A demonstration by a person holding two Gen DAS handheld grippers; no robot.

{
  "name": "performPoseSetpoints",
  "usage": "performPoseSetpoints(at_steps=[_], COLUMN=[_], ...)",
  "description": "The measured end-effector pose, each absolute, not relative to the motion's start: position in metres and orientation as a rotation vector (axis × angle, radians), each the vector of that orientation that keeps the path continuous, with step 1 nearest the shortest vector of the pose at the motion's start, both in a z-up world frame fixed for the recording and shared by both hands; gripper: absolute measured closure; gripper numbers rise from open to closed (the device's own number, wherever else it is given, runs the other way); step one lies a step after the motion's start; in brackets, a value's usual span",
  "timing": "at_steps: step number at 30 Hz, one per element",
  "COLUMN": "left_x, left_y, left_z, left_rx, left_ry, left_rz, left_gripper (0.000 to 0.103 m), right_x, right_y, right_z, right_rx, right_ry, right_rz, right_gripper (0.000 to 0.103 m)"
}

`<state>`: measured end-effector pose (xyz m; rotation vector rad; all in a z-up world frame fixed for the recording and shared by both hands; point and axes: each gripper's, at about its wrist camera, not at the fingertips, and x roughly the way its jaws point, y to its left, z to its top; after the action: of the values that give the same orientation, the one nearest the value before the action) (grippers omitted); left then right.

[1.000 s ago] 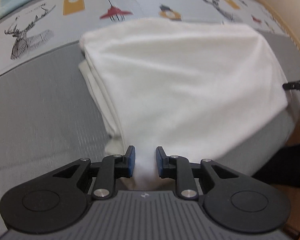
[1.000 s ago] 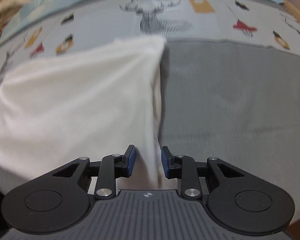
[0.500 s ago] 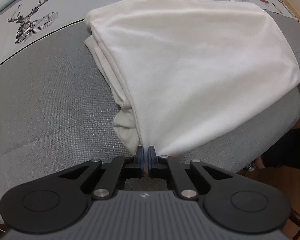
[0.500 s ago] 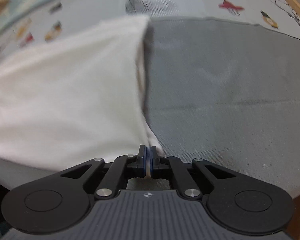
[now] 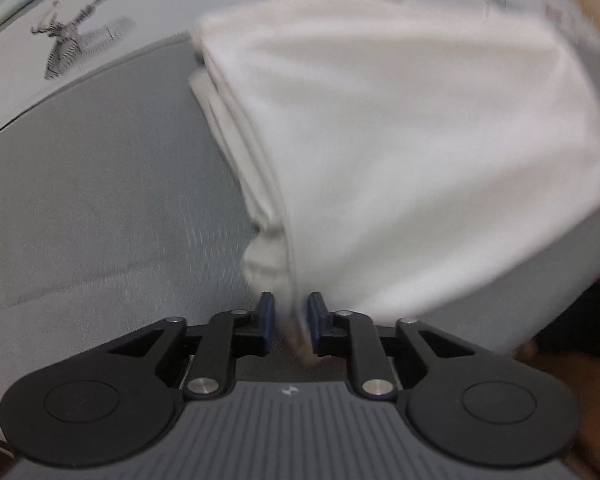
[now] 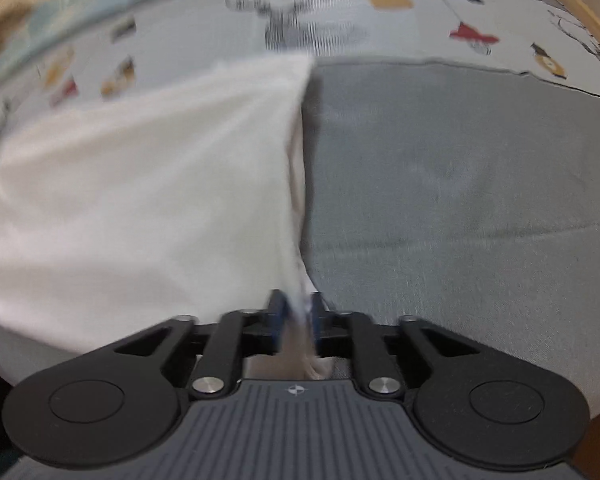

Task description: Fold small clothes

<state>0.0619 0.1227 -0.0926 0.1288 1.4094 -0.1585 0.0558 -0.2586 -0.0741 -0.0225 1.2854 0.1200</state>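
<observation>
A white garment (image 5: 400,152) lies partly folded on a grey cloth surface (image 5: 100,184), with layered edges along its left side. My left gripper (image 5: 291,316) has its jaws slightly apart around the garment's near left corner, which is blurred. In the right wrist view the same white garment (image 6: 140,184) spreads to the left. My right gripper (image 6: 298,312) has its jaws a small way apart with the garment's near right corner between them. Both views are motion-blurred, so the grip is unclear.
A printed cloth with deer and lamp pictures (image 5: 76,48) covers the far part of the surface; it also shows in the right wrist view (image 6: 300,20). Bare grey cloth (image 6: 460,184) lies right of the garment. A wooden rim (image 6: 588,12) curves at far right.
Both grippers were wide open a second ago, closed fully on the garment's near corners, and now stand slightly apart again. Both views have shifted and blurred.
</observation>
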Motion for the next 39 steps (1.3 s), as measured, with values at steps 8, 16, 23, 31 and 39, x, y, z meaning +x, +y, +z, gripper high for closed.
performPoseSetpoints(at_steps=[8,16,23,31,39], left_x=[0.061,0.076,0.096,0.111,0.11], left_y=[0.118,0.129,0.16,0.168,0.172], left_z=[-0.087,-0.075,-0.069,-0.102,-0.086], left_rx=[0.148,0.06,-0.154,-0.319,-0.302], left_ry=[1.363,1.299,1.199,1.219,1.166], left_rz=[-0.154,-0.123,-0.028,-0.03,-0.11], left_gripper=[0.075,0.065,0.06,0.057,0.092], right_x=[0.055,0.052,0.035,0.033,0.047], right_y=[-0.259,-0.274,-0.3,-0.304,-0.292], right_z=[-0.067,-0.023,0.03,0.016,0.006], right_rx=[-0.042,-0.053,0.036,0.116,0.089], right_ry=[1.255,1.068,0.866,0.859,0.89], right_rz=[0.08,-0.022,-0.058,-0.078,-0.094], right_gripper=[0.061,0.061,0.06,0.06,0.06])
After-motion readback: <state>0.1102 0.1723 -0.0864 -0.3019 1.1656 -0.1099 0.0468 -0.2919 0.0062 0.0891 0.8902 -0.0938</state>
